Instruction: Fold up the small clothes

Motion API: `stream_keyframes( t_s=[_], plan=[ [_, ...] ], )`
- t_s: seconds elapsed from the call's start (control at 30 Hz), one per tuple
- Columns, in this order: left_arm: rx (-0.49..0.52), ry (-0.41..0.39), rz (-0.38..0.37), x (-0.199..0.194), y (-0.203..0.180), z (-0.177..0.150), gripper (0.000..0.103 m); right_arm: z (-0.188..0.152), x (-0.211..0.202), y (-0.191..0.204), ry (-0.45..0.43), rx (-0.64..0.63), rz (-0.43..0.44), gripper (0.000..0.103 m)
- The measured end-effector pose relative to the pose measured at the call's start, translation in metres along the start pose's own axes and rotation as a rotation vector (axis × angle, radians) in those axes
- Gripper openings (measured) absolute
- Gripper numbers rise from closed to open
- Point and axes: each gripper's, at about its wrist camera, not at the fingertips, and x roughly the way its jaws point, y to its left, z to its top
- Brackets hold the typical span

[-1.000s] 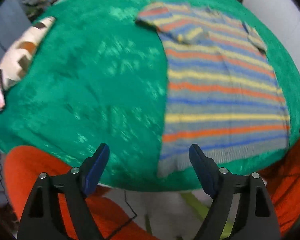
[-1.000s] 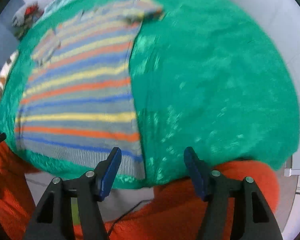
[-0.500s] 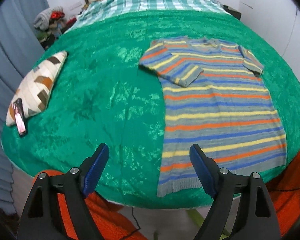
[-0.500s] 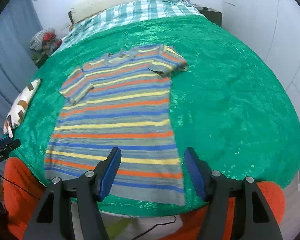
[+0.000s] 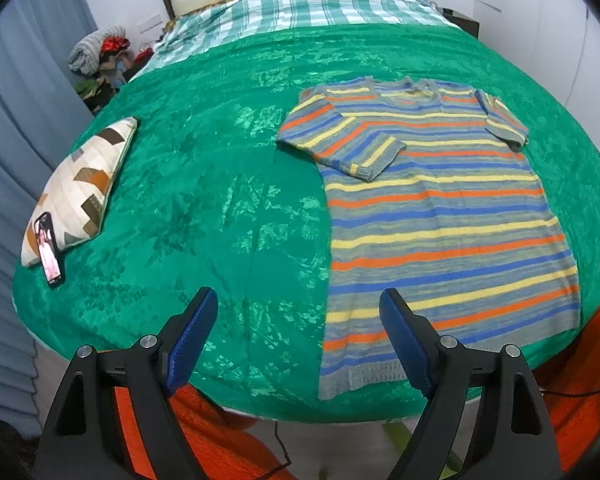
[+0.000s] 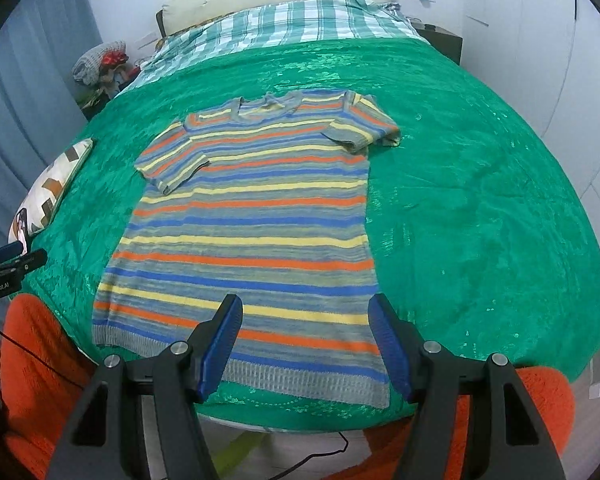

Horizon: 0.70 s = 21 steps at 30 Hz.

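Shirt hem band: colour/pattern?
Grey ribbed band below the last blue stripe of the striped shirt; clearest in the right wrist view.

right gripper: agape, above hem | striped shirt: flat | green blanket

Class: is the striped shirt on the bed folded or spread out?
Spread out. The striped shirt lies flat on the green bedspread, hem nearest, both sleeves out.
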Motion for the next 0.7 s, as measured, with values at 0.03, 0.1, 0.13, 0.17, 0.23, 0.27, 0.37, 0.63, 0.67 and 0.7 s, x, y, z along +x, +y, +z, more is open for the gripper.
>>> stream_keyframes(
  t_s=[0.03,0.1,0.13,0.17,0.23,0.27,0.37,0.63,0.67,0.7],
  plan=[
    [0.002,0.000,0.001,0.000,-0.001,0.000,0.084,0.000,0.000,0.000,0.000,-0.002,0.000,0.065],
    [0.006,0.000,0.004,-0.001,-0.002,0.001,0.084,-0.001,0.000,0.001,0.000,-0.004,0.000,0.065],
    [0.007,-0.001,0.005,-0.001,-0.002,0.001,0.084,-0.001,-0.001,0.001,-0.001,-0.004,0.000,0.065],
    [0.008,-0.002,0.006,-0.002,-0.002,0.001,0.084,-0.001,-0.001,0.002,-0.003,-0.005,0.000,0.065],
    [0.011,-0.002,0.007,-0.002,-0.003,0.002,0.084,-0.001,-0.003,0.003,-0.008,-0.010,-0.001,0.065],
    [0.013,-0.003,0.008,-0.002,-0.004,0.002,0.084,-0.001,-0.004,0.005,-0.011,-0.016,-0.004,0.065],
    [0.020,-0.003,0.008,-0.003,-0.006,0.002,0.084,0.000,-0.007,0.009,-0.014,-0.027,-0.022,0.065],
    [0.028,0.017,0.003,0.000,-0.012,-0.001,0.085,0.024,-0.021,0.023,-0.013,-0.068,-0.266,0.076],
    [0.030,0.019,0.003,0.000,-0.014,-0.001,0.085,0.025,-0.023,0.022,-0.016,-0.067,-0.284,0.076],
    [0.034,0.021,0.003,0.000,-0.015,-0.002,0.085,0.028,-0.026,0.021,-0.017,-0.068,-0.306,0.076]
  ],
)
